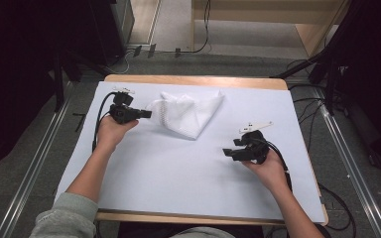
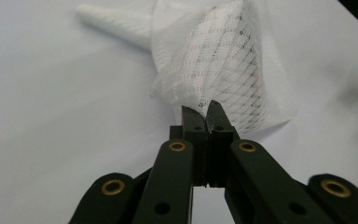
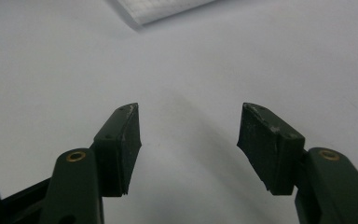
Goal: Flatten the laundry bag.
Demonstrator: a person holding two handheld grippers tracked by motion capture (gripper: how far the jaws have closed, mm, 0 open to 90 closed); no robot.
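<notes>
A white mesh cloth point(image 1: 191, 113) lies folded into a rough triangle at the back middle of the white table cover point(image 1: 178, 168). My left gripper point(image 1: 148, 114) is at the cloth's left corner, shut on it. In the left gripper view the jaws are pressed together on the edge of the mesh cloth point(image 2: 223, 65), which lifts up from them. My right gripper point(image 1: 226, 152) hovers over the bare cover at the right, open, with nothing between its fingers point(image 3: 121, 144). A corner of the cloth point(image 3: 158, 8) shows at the top of the right gripper view.
The white cover lies over a wooden table whose edge point(image 1: 193, 79) shows at the back. Black cables point(image 1: 98, 124) trail from both grippers. Dark equipment stands on the floor to the left and right of the table.
</notes>
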